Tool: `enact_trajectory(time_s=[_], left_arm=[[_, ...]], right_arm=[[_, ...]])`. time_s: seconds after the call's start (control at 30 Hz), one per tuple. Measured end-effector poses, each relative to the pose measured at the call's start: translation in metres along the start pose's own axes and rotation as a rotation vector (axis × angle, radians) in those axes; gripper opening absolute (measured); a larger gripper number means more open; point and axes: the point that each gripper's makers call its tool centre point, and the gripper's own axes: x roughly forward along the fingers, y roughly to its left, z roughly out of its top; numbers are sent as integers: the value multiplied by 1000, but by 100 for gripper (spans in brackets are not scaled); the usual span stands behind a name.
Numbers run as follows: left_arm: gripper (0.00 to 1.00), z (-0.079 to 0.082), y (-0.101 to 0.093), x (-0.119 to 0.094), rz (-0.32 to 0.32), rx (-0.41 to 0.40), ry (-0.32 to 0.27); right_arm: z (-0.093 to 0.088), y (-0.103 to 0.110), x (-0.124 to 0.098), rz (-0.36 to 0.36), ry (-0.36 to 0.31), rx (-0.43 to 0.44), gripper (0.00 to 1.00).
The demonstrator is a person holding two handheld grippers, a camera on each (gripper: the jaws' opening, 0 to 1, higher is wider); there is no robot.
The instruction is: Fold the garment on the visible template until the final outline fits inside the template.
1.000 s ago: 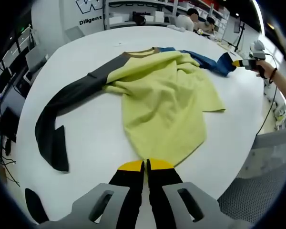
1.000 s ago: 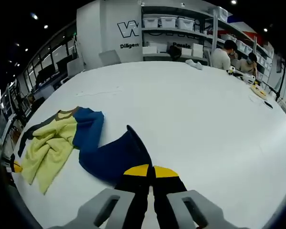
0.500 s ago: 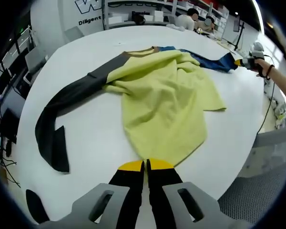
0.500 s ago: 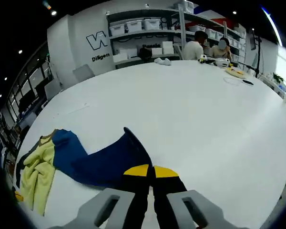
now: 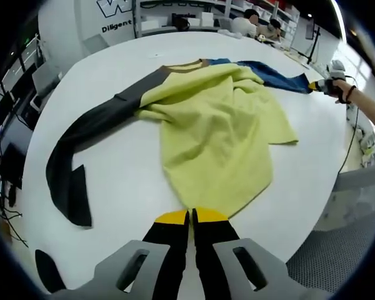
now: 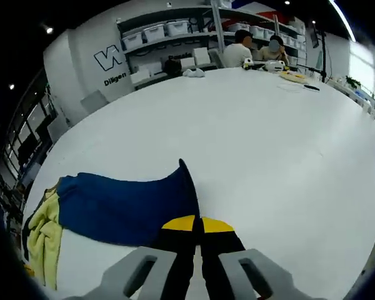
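Garment [image 5: 219,140] spread across centre of white table [image 5: 125,194]. Left gripper [image 5: 191,219] at bottom centre, jaws pinched on its yellow hem. Right gripper [image 6: 197,224] clamps blue sleeve [image 6: 128,209] (lower left, pulled flat).

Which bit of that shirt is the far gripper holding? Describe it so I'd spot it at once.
Start from the big white table and the yellow shirt spread on it. One sleeve is dark grey; the other is the blue sleeve, pulled out straight. The right gripper is shut on its cuff end, the only blue part of the garment.
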Motion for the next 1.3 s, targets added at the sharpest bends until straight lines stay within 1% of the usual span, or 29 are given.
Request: enact_trajectory(time_s=[0.23, 0.47, 0.67, 0.77, 0.8, 0.87, 0.97, 1.03, 1.13, 1.3], left_arm=[[2, 0, -1, 1, 4, 3, 1], [2, 0, -1, 0, 6, 4, -3], [2, 0, -1, -1, 7, 4, -4], [2, 0, -3, -1, 4, 8, -3], [2, 0, -3, -1, 4, 11, -4], [2, 0, -3, -1, 3, 12, -4], [2, 0, -4, 0, 3, 17, -2], [2, 0, -4, 0, 4, 23, -3], [2, 1, -5, -1, 3, 24, -7], [2, 2, -6, -1, 1, 15, -13]], right_arm=[[-8, -5, 0, -15, 22, 12, 0], [-15, -13, 2, -52, 50, 4, 0], [-15, -13, 2, -64, 55, 4, 0], [-8, -10, -2, -54, 27, 6, 0], [-6, -9, -2, -52, 15, 4, 2], [-2, -5, -3, -33, 0, 9, 12], [1, 2, -6, -18, -13, -6, 21], [2, 5, -6, -10, -14, -10, 28], [6, 11, -4, 12, -17, -21, 41], [7, 33, -6, 65, -18, -76, 58]])
